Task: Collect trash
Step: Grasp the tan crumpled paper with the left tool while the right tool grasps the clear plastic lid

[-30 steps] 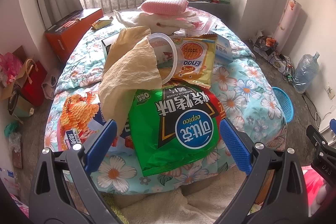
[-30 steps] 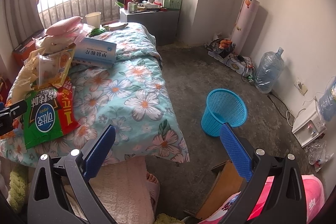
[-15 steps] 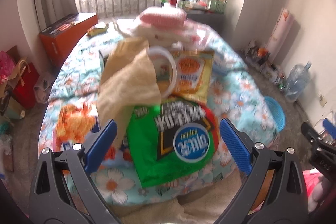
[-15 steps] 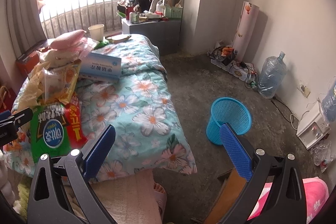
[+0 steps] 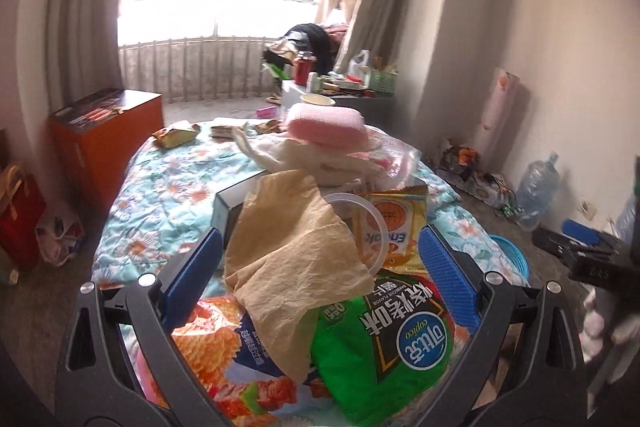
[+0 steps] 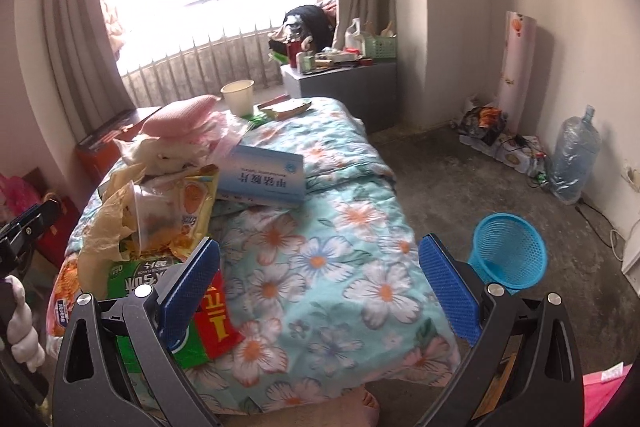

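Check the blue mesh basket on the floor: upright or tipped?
Upright. The blue basket stands on its narrow base on the floor beside the bed, rim upward, apparently empty.

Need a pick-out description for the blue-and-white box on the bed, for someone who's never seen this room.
Start at the bed with the floral quilt. On the pile of wrappers along its left side, seen from the right wrist camera, a flat blue-and-white carton lies at the pile's right edge, beside the yellow snack bag. It is the only rigid rectangular box there, with dark Chinese lettering; everything around it is crumpled bags and paper.
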Tool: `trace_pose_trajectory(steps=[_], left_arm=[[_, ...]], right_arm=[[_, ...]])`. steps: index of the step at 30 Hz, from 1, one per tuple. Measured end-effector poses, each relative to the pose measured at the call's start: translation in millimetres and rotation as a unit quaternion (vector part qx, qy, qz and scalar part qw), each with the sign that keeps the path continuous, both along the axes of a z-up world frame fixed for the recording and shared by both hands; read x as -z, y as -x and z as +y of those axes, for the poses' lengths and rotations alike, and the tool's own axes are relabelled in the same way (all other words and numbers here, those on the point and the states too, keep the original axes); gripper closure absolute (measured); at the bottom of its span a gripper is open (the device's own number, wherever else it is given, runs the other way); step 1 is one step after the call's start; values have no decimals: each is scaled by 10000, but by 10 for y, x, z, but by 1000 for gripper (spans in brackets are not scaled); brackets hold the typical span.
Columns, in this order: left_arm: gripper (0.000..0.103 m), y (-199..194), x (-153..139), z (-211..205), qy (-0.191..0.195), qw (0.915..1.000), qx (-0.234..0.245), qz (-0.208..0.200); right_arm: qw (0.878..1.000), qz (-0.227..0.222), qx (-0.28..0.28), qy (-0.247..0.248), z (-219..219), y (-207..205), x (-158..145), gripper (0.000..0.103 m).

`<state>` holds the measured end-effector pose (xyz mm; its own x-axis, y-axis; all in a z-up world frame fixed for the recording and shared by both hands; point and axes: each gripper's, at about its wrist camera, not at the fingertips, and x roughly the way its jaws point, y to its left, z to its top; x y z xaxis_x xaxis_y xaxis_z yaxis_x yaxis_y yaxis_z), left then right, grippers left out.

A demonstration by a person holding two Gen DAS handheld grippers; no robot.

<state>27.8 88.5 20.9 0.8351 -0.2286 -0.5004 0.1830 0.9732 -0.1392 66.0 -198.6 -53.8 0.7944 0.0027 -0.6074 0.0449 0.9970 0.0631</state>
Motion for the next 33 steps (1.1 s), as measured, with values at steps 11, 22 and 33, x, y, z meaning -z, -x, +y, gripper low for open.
trace_pose_trajectory(steps=[11, 22, 33], left_arm=[[47, -371, 399, -145, -686, 9941, 417, 727], [96, -488, 366, 150, -420, 9960, 222, 760], [103, -399, -120, 680, 541, 9980, -205, -267]], right_arm=[[9985, 119, -477, -254, 191, -284, 84, 8], [9973, 303, -608, -262, 314, -467, 146, 8], [9921, 13, -1241, -199, 734, -561, -75, 15]])
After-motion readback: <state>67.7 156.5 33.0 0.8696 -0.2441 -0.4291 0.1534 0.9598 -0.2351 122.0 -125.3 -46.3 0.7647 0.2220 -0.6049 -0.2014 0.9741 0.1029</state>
